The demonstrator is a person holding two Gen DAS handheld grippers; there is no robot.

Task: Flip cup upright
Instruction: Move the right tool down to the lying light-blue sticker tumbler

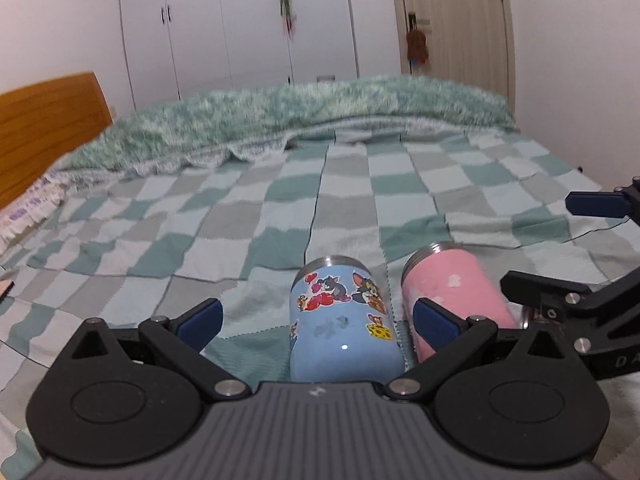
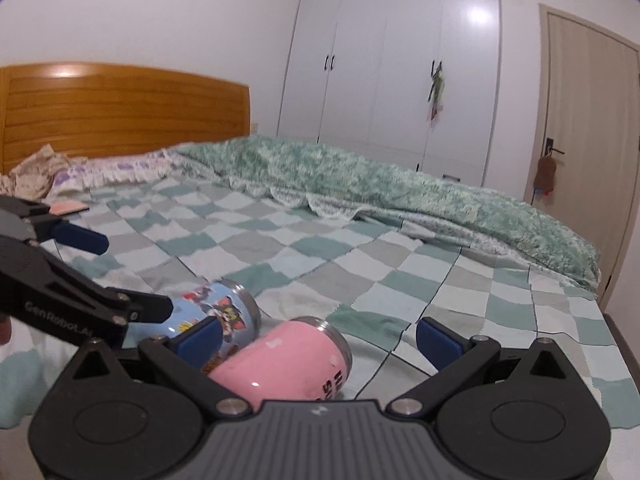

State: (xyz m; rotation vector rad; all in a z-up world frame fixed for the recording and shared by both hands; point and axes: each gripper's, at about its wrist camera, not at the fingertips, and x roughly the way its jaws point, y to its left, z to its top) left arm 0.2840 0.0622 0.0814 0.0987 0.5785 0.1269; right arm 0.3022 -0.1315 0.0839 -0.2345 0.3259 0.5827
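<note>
A light blue cup with cartoon stickers lies on its side on the checkered bed cover, steel rim pointing away. A pink cup lies on its side just right of it. My left gripper is open, its fingers on either side of the blue cup without touching it. In the right wrist view the pink cup lies between the open fingers of my right gripper, nearer the left finger, with the blue cup behind it. The right gripper also shows in the left wrist view, open.
A checkered green and grey cover spreads over the bed. A fluffy green blanket is bunched along the far side. A wooden headboard stands at the left, white wardrobes and a door behind. A small pink item lies near the pillows.
</note>
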